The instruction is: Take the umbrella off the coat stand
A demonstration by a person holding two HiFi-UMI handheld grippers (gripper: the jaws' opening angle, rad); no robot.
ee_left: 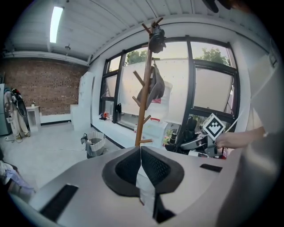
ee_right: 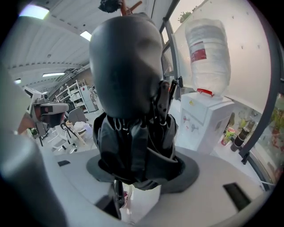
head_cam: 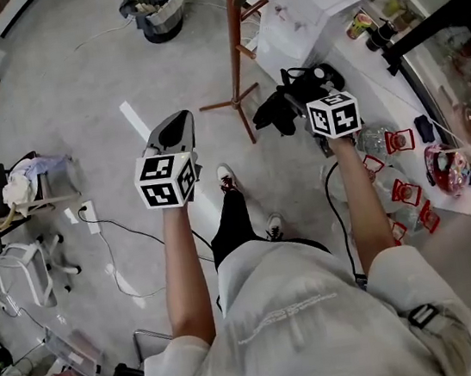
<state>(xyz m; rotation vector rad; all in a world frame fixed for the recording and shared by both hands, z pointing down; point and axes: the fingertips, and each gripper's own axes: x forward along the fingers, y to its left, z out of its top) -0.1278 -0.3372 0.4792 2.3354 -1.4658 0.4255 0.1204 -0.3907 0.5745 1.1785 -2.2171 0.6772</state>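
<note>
Umbrella (ee_right: 133,142) clamped in right gripper (ee_right: 137,173), axis along its jaws, clear of stand (head_cam: 235,44); left gripper (ee_left: 141,164) closed, empty.

Grey floor (head_cam: 74,92) bears the coat stand (head_cam: 236,44); a waste basket (head_cam: 160,11); a white chair (head_cam: 19,267).

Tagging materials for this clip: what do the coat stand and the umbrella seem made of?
Coat stand: likely wood, reddish-brown with a smooth pole and pegs. Umbrella: black matte fabric in soft folds, probably synthetic; its rounded end looks like smooth plastic.
</note>
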